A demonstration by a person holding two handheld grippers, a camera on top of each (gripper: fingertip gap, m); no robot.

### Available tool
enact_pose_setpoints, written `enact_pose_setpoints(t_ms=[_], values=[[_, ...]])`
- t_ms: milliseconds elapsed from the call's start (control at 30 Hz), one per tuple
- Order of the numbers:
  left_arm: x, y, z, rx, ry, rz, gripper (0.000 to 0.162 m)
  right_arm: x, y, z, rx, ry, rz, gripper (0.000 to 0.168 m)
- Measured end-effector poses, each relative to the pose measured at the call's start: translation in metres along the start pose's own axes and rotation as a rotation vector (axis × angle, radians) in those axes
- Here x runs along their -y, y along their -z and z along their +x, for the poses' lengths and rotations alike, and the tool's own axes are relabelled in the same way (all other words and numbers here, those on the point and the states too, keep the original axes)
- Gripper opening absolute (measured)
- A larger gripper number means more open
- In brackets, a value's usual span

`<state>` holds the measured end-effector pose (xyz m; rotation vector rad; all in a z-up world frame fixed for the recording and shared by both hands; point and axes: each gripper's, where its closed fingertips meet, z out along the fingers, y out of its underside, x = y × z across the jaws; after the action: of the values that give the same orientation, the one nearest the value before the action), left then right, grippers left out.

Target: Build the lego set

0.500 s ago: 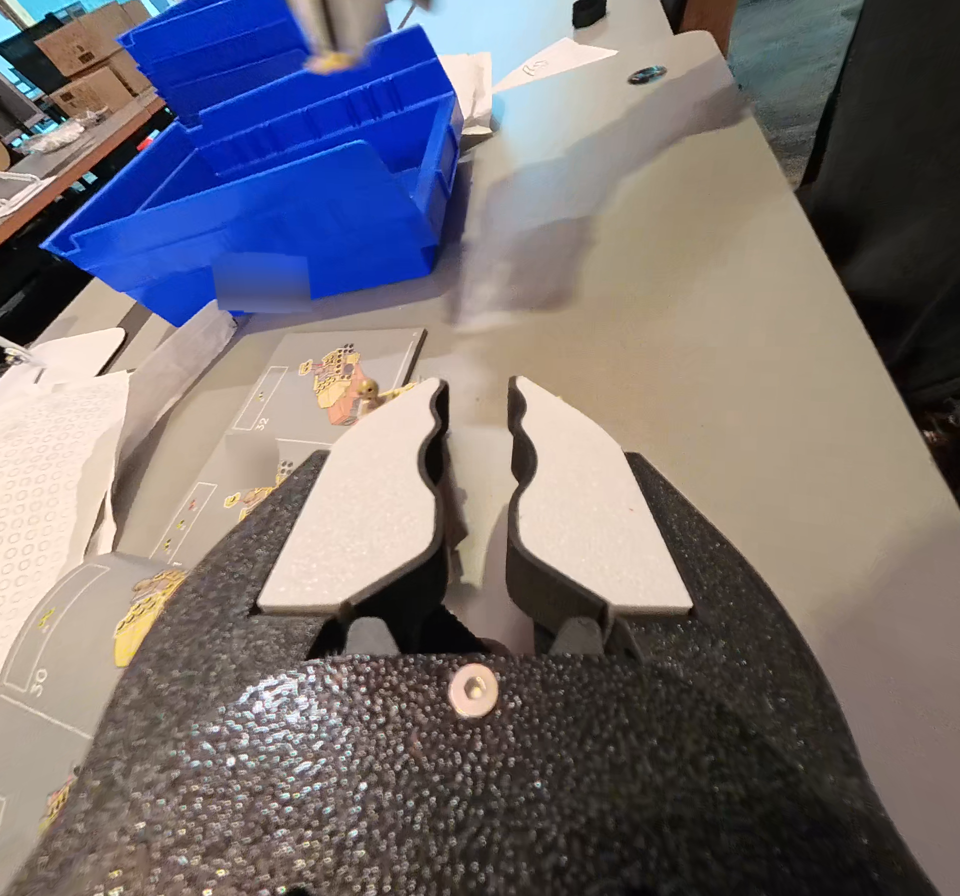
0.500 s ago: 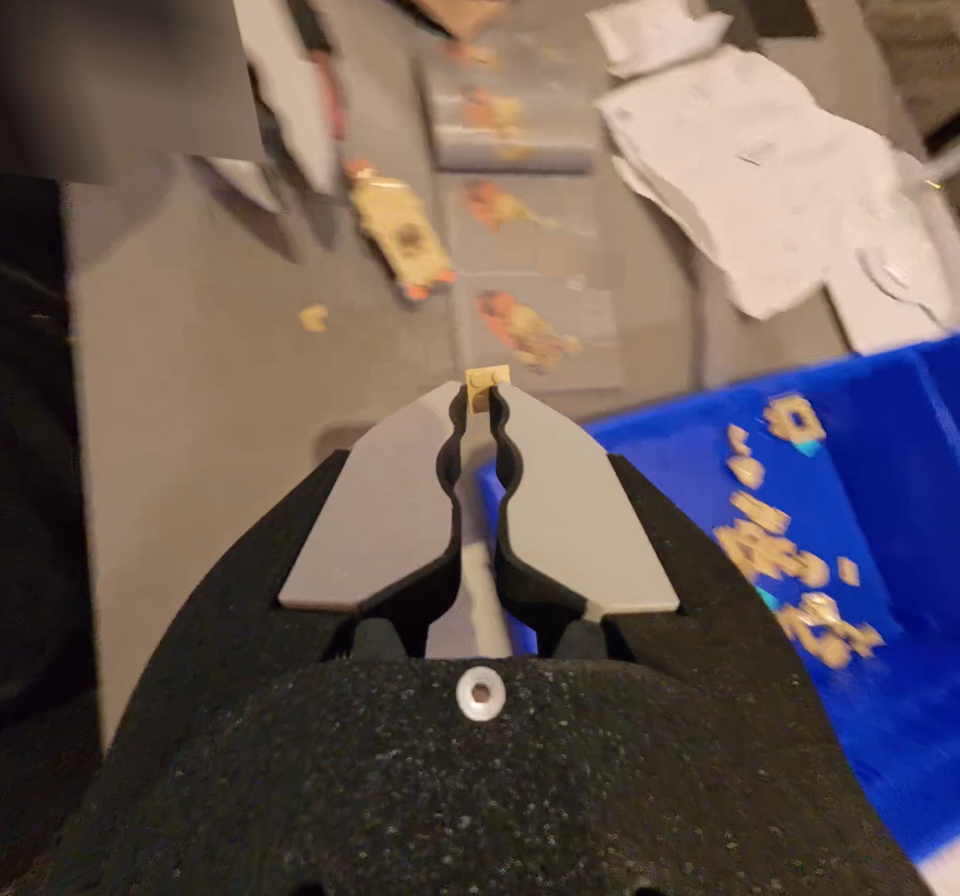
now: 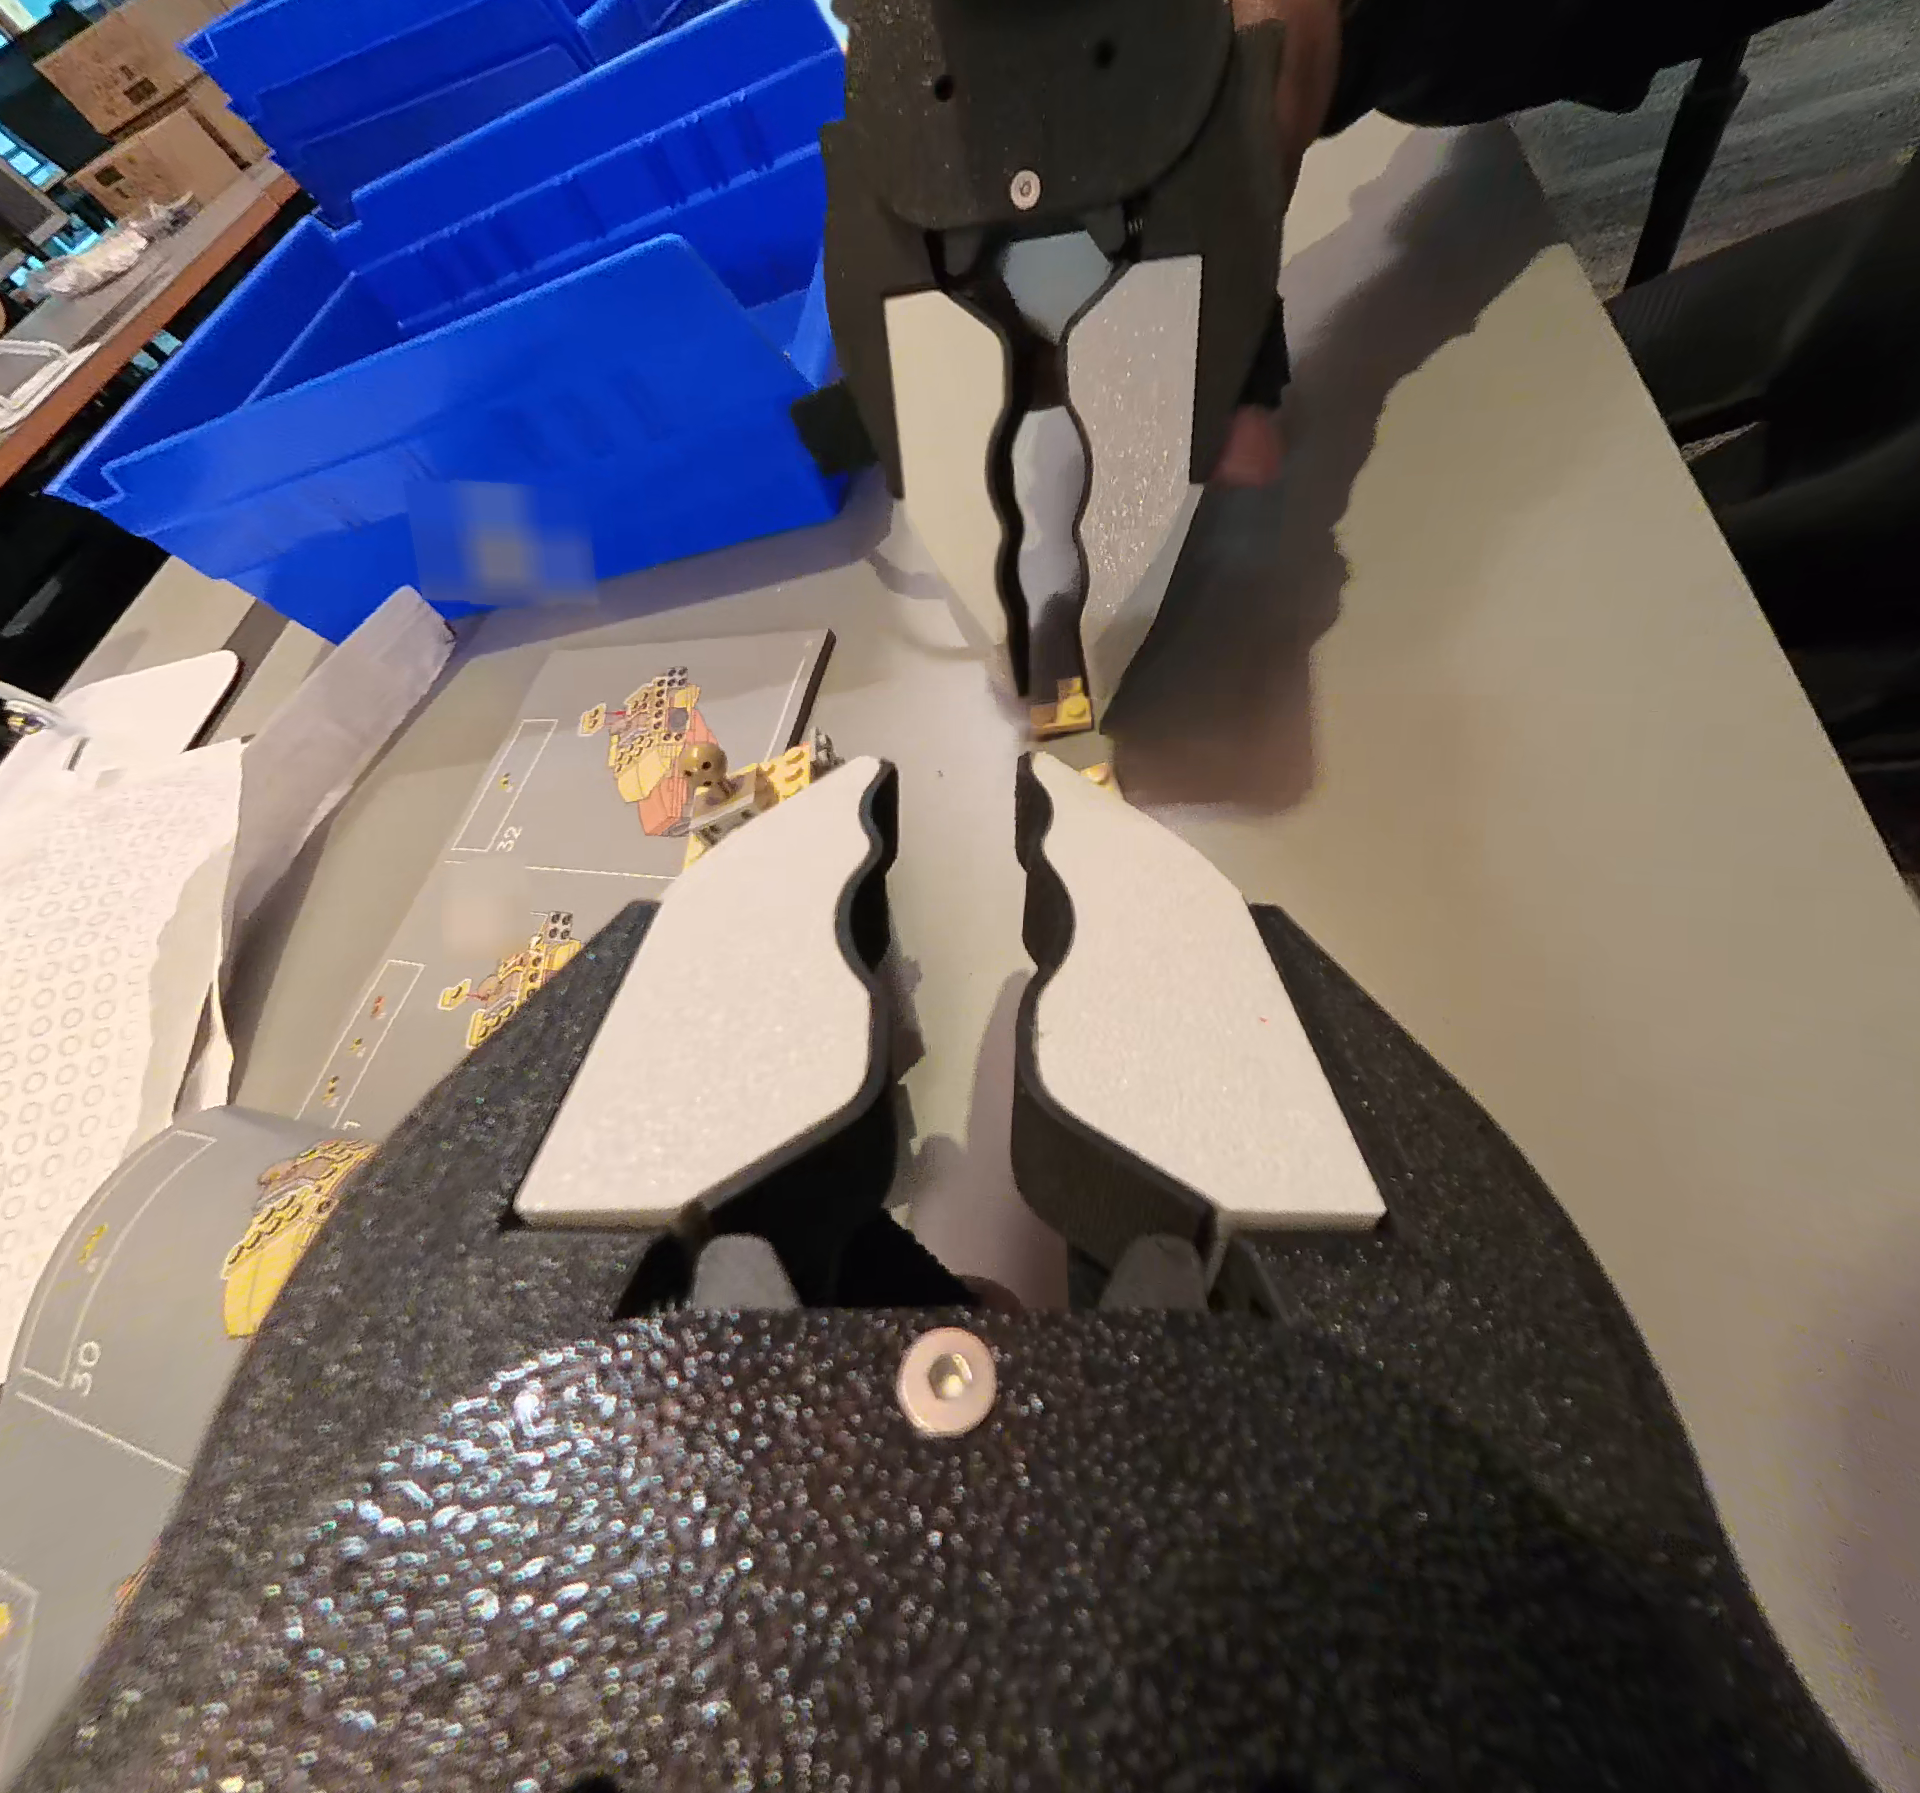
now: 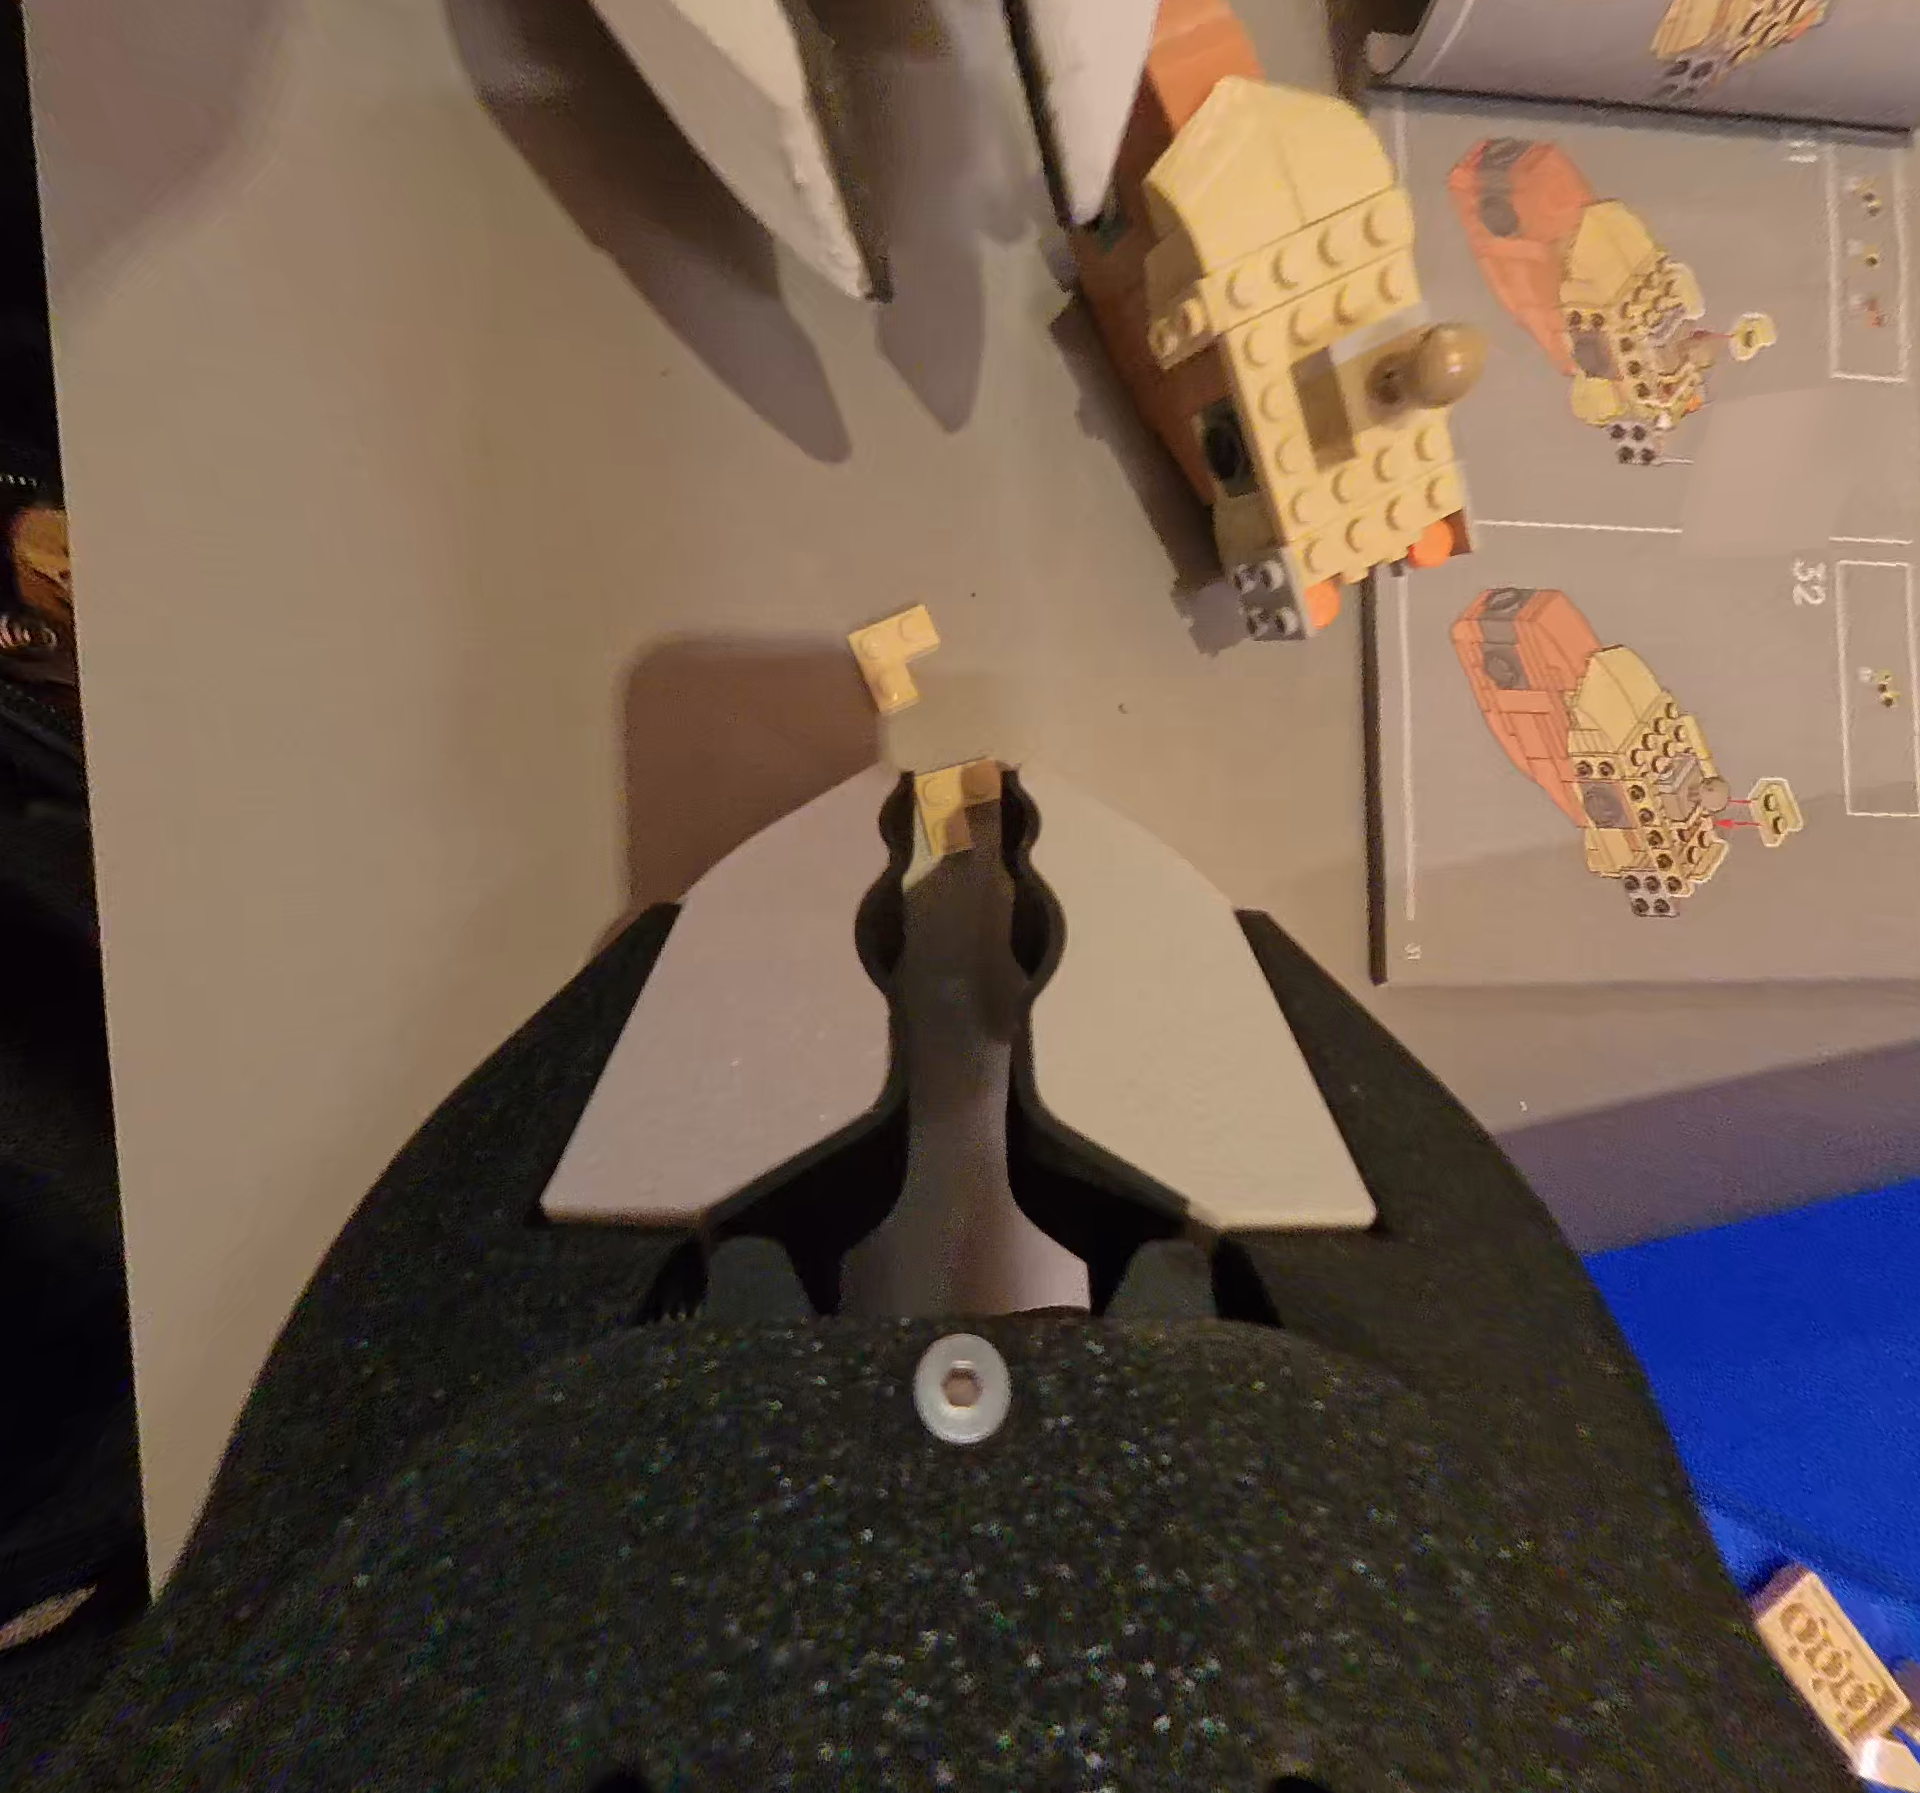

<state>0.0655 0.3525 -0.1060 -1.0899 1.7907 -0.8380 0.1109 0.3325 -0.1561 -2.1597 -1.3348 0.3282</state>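
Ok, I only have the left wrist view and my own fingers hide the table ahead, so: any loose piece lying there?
Observer: Yes, a loose tan L-shaped plate lies flat on the table, just clear of the right gripper, which pinches a matching plate.
Operator: And how close am I to the model?
Observer: One left gripper finger sits right beside the tan and orange model; contact can't be told.

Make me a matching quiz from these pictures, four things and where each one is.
Things:
1. corner plate
2. tan plate
3. model
4. bin

Places:
A. lying loose on the table
B. beside the booklet
C. behind the booklet
D. between the right tongs' tips

Pairs: 1-A, 2-D, 3-B, 4-C
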Motion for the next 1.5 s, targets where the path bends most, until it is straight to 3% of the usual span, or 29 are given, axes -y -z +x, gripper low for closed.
enact_pose_setpoints(t_ms=[233, 500, 1233, 1500], values=[[0.003, 0.002, -0.001, 0.007, 0.002, 0.014, 0.021, -0.003, 0.016, 0.015, -0.035, -0.088, 0.092, 0.027], [0.008, 0.008, -0.013, 0.050, 0.040, 0.053, 0.021, -0.026, 0.021, 0.003, -0.053, -0.234, 0.176, 0.029], [0.006, 0.000, -0.006, 0.007, 0.057, 0.056, 0.021, -0.019, 0.001, 0.004, -0.075, -0.111, 0.132, 0.025], [0.002, -0.002, 0.000, -0.028, 0.055, 0.034, 0.022, -0.010, -0.006, -0.001, 0.001, -0.069, 0.129, 0.008]])
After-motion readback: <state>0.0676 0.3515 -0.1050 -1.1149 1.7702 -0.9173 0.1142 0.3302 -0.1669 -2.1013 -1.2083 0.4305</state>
